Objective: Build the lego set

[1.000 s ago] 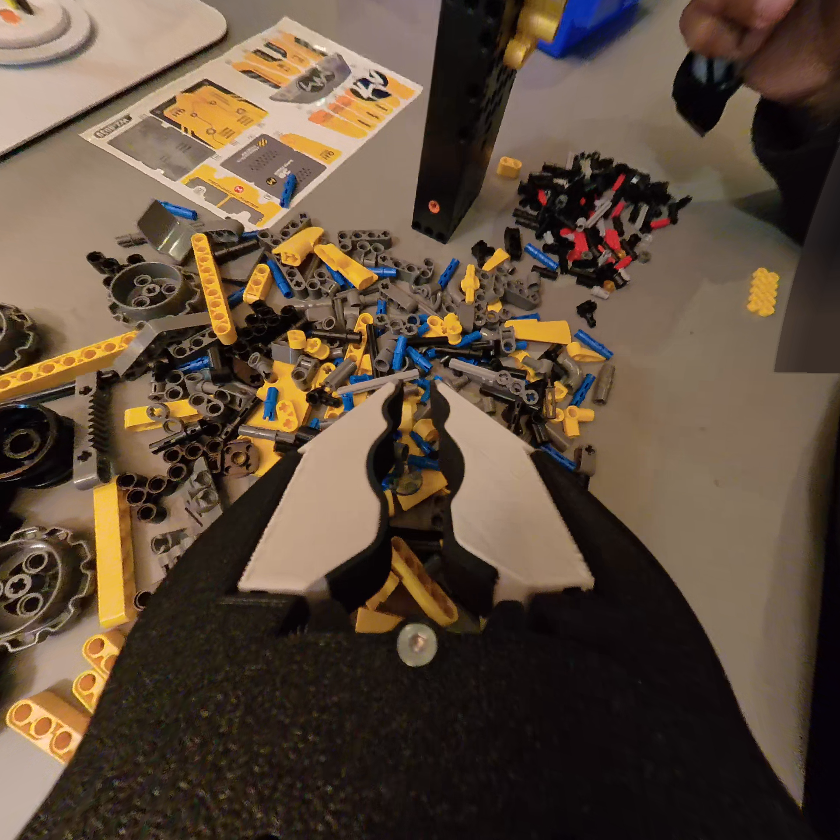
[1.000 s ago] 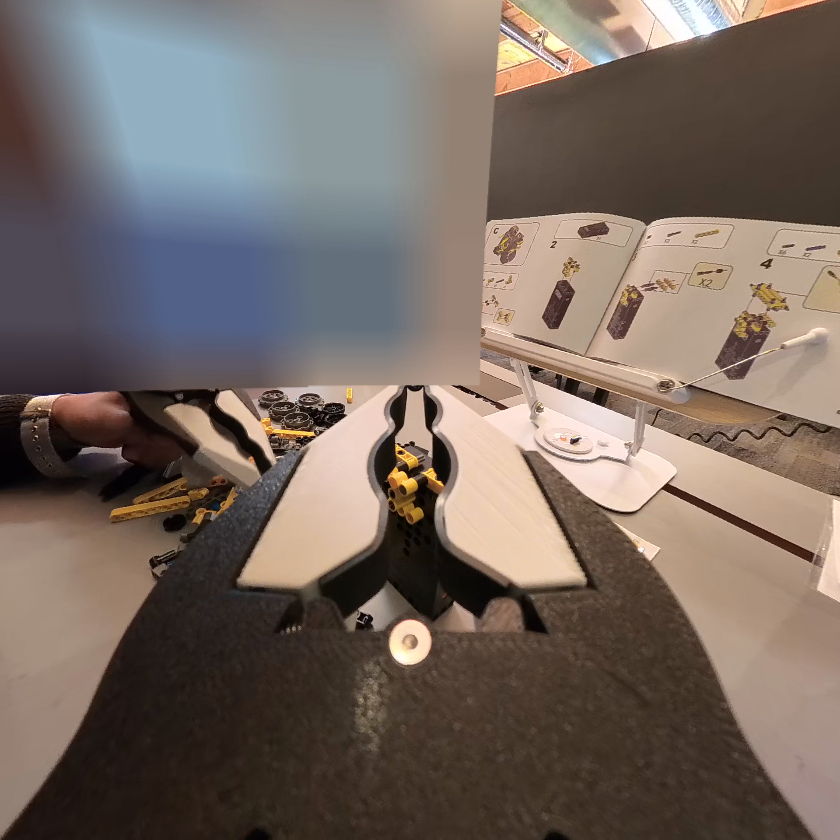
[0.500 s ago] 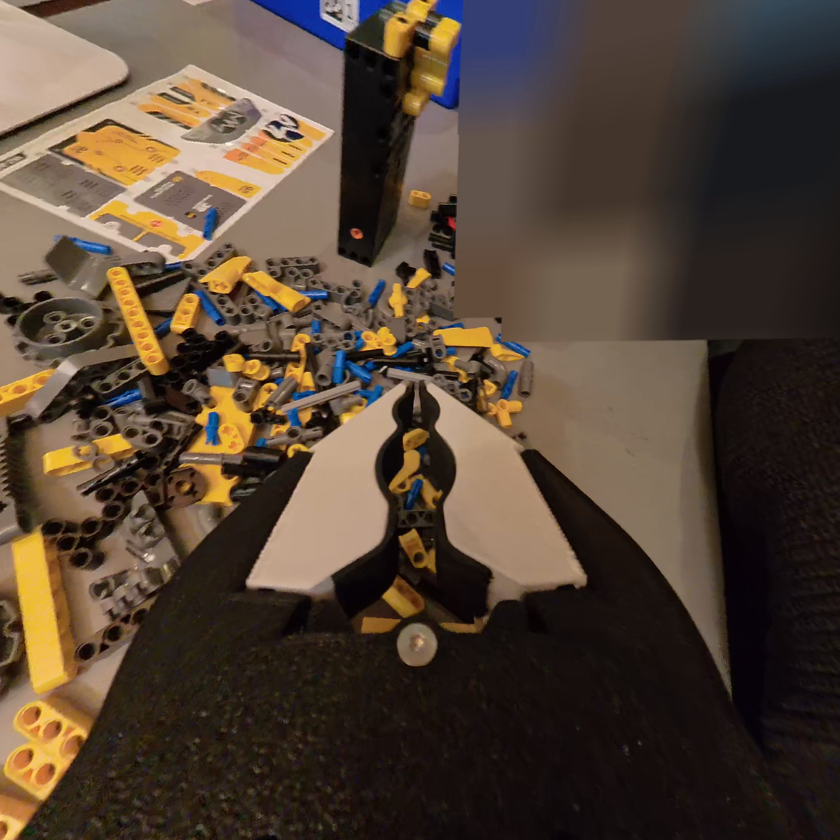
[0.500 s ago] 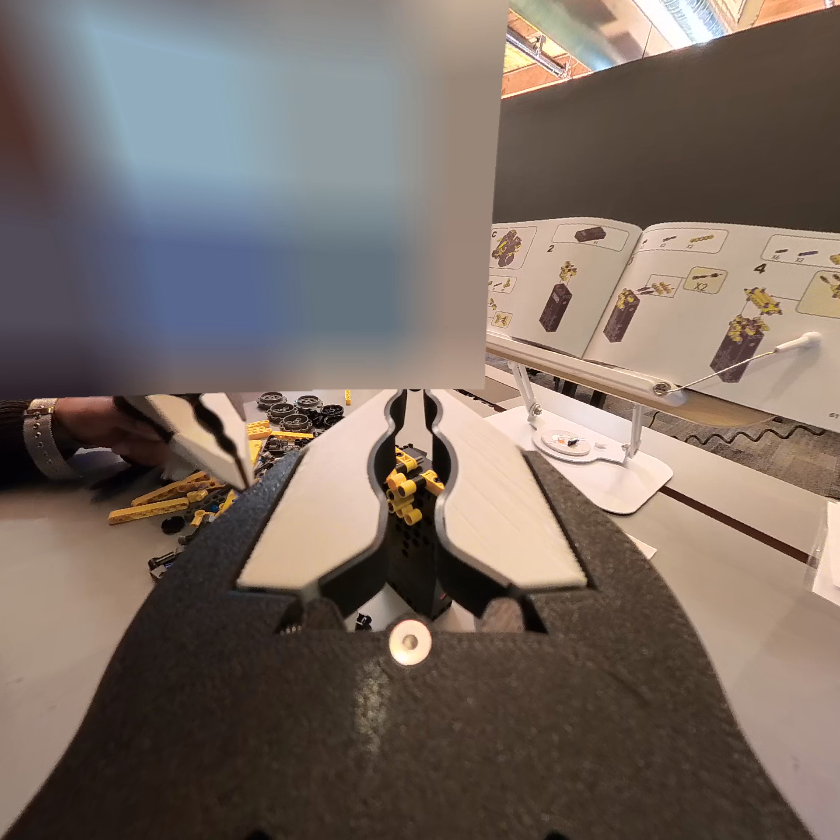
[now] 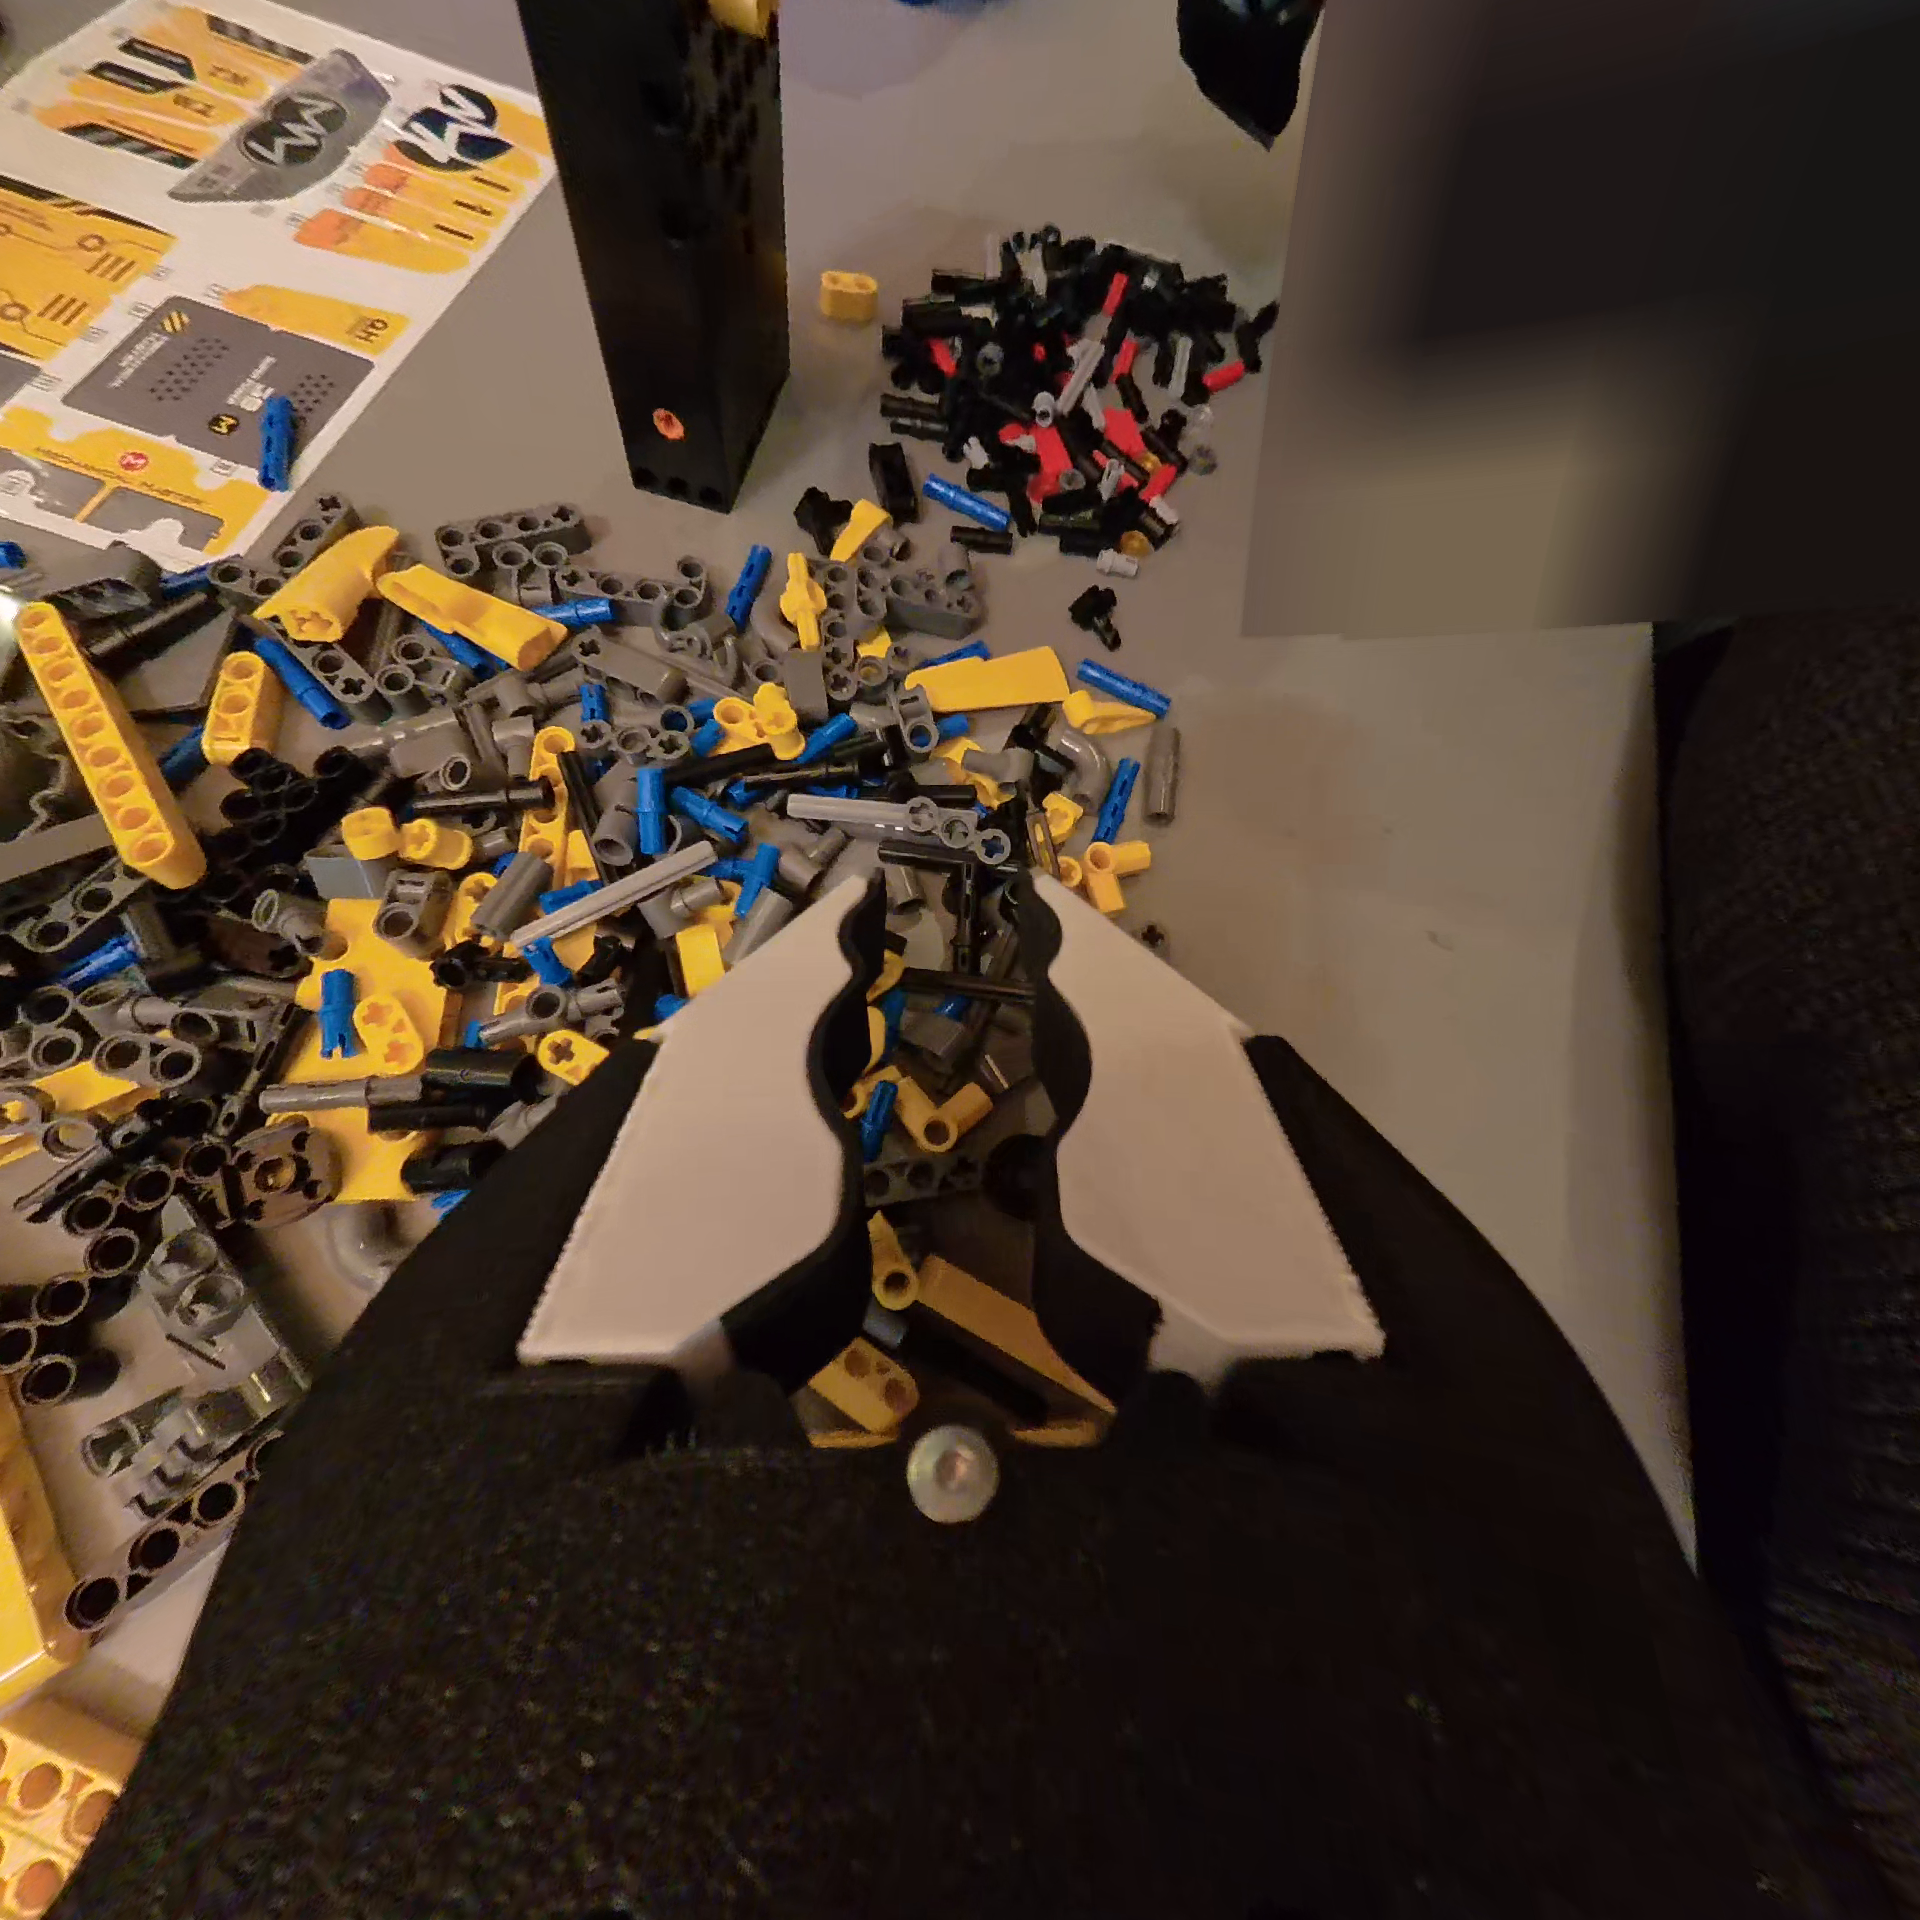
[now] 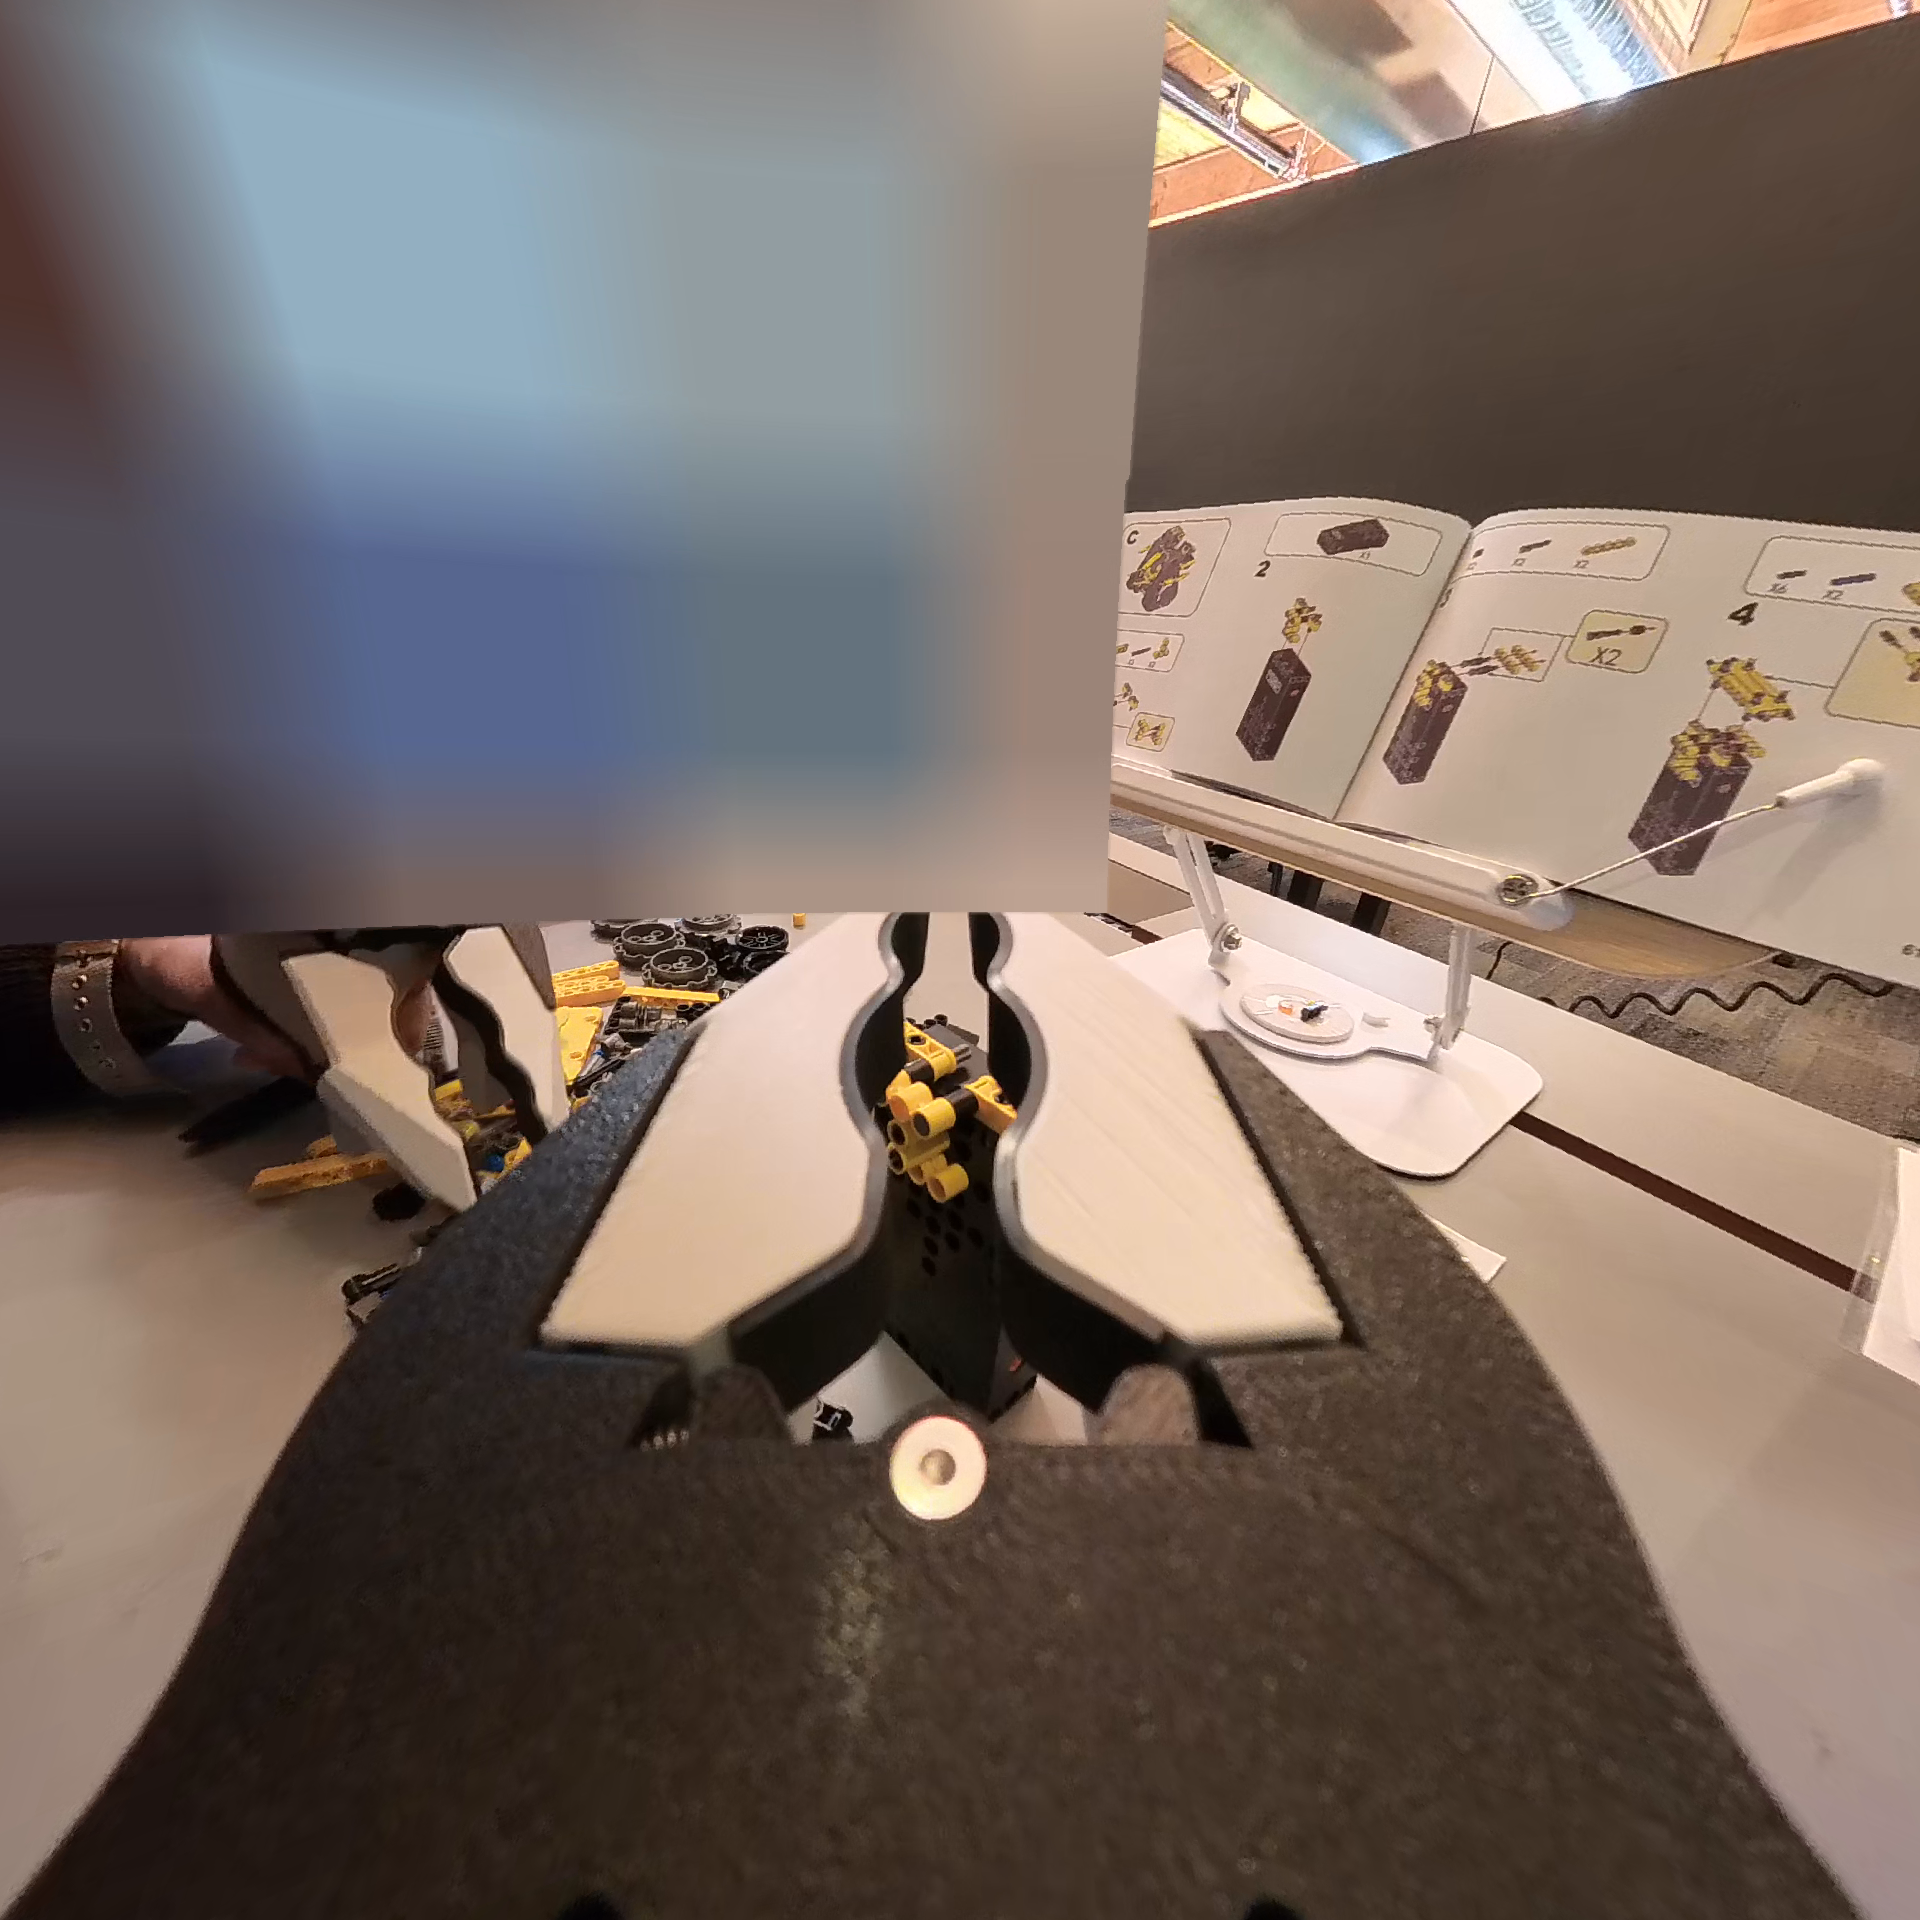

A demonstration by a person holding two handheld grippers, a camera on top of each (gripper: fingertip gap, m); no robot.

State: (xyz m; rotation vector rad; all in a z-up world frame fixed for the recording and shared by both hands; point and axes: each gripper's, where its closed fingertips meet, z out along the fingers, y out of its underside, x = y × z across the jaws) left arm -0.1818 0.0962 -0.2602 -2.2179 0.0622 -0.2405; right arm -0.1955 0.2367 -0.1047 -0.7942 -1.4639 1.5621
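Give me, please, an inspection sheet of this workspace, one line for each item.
Surface: grey table.
Job's things: tall black block, upright; yellow connectors on its top.
Clutter: mixed parts pile; black-red pins pile; sticker sheet.
Grippers: left gripper open over the mixed pile; right gripper shut on the block.
Cables: wavy black cable, far right.
Surroundings: open instruction booklet on white stand.

Close wrist views, shared brick pile (image 5: 644,831)

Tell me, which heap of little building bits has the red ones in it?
The smaller heap, right of the tall black block. The big heap under the open left gripper shows only yellow, blue, grey and black.
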